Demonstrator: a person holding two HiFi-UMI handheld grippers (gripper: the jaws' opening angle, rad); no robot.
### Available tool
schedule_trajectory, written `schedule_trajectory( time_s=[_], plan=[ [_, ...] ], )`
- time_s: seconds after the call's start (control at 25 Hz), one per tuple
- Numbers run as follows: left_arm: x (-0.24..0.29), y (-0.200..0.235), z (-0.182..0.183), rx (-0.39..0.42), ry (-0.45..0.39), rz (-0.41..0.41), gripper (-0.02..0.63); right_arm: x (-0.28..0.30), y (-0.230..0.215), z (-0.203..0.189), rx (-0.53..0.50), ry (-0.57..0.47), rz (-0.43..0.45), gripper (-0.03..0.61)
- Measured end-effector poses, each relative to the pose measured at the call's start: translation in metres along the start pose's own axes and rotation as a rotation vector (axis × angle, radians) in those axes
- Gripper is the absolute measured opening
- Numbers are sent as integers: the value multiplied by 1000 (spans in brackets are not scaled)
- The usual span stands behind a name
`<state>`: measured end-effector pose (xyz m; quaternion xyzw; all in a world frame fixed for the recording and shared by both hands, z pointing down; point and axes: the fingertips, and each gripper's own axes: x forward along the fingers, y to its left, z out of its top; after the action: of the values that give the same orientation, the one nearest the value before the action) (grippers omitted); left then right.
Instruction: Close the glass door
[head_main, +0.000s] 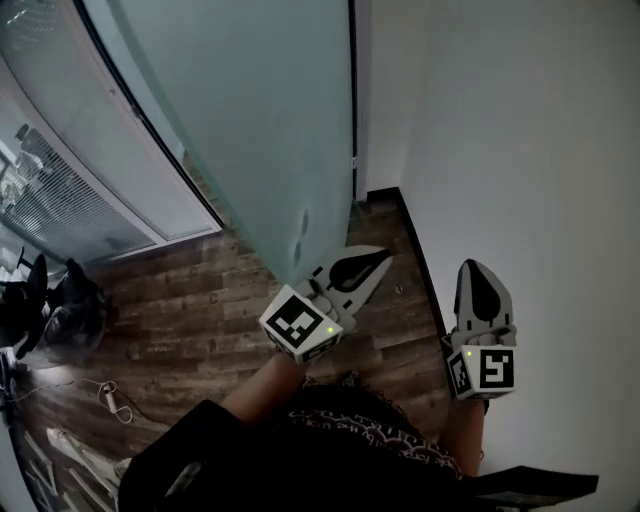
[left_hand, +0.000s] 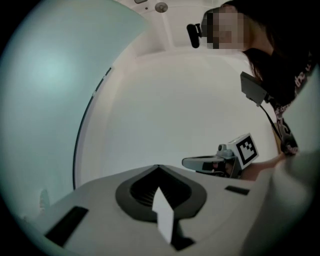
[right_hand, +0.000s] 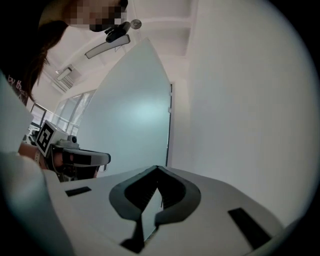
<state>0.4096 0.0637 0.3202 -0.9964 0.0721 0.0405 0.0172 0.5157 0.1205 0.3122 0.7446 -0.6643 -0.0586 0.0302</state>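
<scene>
The glass door (head_main: 260, 120) is frosted, pale greenish, with a dark strip down its far edge. It stands angled out from the white wall (head_main: 520, 150), ahead on my left. My left gripper (head_main: 383, 258) points level near the door's bottom corner, jaws pinched together, empty. My right gripper (head_main: 474, 268) is the same deal, closed and empty, alongside the wall.

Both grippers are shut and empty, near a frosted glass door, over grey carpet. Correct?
Not carpet: the head view shows a wood-plank floor. The left gripper and right gripper are indeed shut and empty, near the glass door.
</scene>
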Motion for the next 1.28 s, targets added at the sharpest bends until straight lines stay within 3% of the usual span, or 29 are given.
schedule_trajectory(
  time_s=[0.28,0.4,0.56,0.8,0.96,1.28],
  plan=[
    [-4,18,11,18,13,214,2,67,16,-2,3,-25,269,-2],
    [-9,32,15,46,-2,350,2,97,36,-1,-5,-40,432,-2],
    [-29,46,17,15,-13,555,2,124,62,0,-2,-47,628,-2],
    [-74,30,40,70,-63,795,2,138,99,-2,-4,-60,817,-2],
    [-113,10,54,133,-50,969,2,134,128,5,9,-87,943,-2],
    [-221,-26,26,139,8,1297,2,121,198,-16,42,-85,1098,-2]
  ],
)
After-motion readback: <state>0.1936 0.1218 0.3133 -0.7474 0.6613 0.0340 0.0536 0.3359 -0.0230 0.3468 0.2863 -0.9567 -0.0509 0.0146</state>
